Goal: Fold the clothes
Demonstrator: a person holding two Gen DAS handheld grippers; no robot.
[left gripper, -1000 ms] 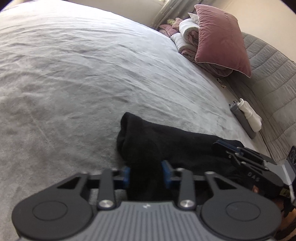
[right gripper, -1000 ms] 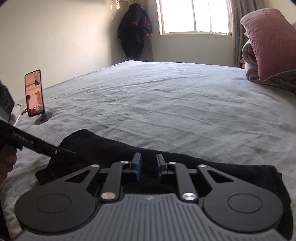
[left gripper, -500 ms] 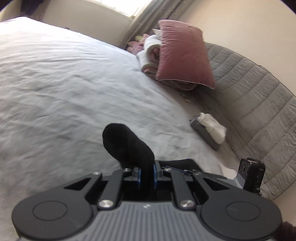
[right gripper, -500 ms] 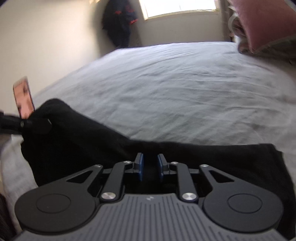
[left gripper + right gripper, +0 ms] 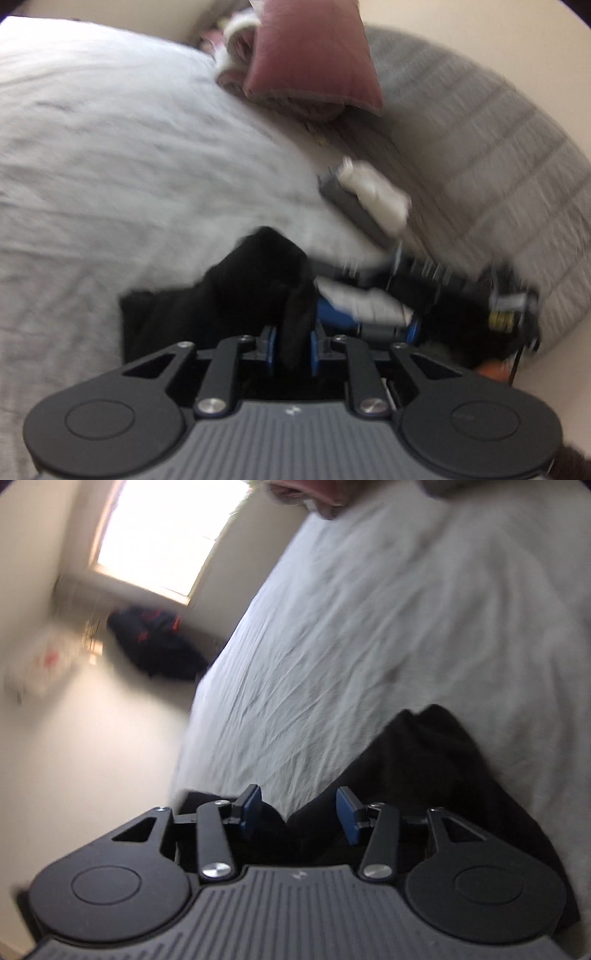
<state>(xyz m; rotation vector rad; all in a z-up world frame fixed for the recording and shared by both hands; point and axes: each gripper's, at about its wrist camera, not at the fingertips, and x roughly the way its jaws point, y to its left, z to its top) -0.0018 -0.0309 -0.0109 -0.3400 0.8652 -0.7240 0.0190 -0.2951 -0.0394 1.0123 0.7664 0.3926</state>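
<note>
A black garment (image 5: 236, 295) lies bunched on the grey bed sheet (image 5: 110, 147). My left gripper (image 5: 291, 347) pinches a raised fold of it between the blue pads, and its jaws are opening slightly. My right gripper (image 5: 301, 810), rolled to one side, is opening wide. The black garment (image 5: 424, 760) lies under and between its fingers, and neither pad presses on it. In the left wrist view the right gripper (image 5: 347, 291) shows blurred, close on the right of the held fold.
A pink pillow (image 5: 314, 62) leans on folded blankets by the grey quilted headboard (image 5: 498, 166). Small white and grey folded items (image 5: 369, 195) lie near it. A dark coat (image 5: 155, 646) hangs beside the window (image 5: 162, 535). The bed sheet (image 5: 369, 609) stretches wide beyond the garment.
The left gripper closed on a fold of the garment, lifted it and carried it toward the right gripper. The right gripper rolled sideways and opened off the cloth it held.
</note>
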